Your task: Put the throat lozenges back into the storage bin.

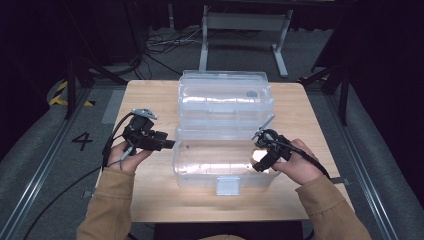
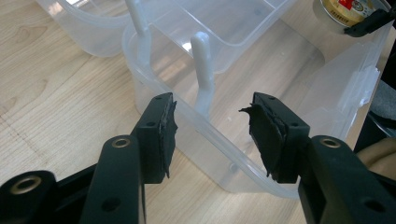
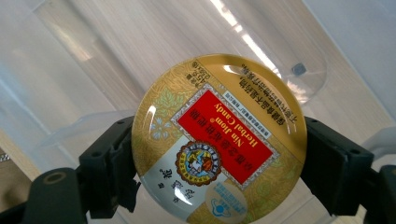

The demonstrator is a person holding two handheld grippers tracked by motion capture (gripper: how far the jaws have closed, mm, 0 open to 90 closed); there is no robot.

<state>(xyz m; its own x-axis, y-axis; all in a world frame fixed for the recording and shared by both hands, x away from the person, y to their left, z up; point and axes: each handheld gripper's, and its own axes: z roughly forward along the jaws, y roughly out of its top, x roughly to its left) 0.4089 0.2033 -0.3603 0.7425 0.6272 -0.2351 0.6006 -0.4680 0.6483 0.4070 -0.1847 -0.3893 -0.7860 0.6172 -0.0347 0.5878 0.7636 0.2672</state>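
A: What does the work sit on?

B: A light wooden table (image 1: 150,200) with a pale grain, on a grey floor (image 1: 45,150) in a dark room. A yellow-and-black hazard strip (image 1: 62,95) lies at about ten o'clock from the table, cables (image 1: 165,47) trail on the floor at twelve, and a white metal frame (image 1: 245,30) stands behind them. A "4" (image 1: 82,141) is marked on the floor at nine o'clock.

A: And the candy tin?

B: The round gold candy tin (image 3: 219,140) is clamped between the jaws of the right gripper (image 1: 263,154), which are spread to the tin's full width and pressed on its rim. It hangs over the right end of the clear plastic box (image 1: 200,165), at about four o'clock from the box's middle. The box's lid (image 1: 225,92) lies open toward twelve.

A: The other hand?

B: The left gripper (image 2: 212,135) has its jaws apart, holding nothing, straddling the box's left rim at nine o'clock.
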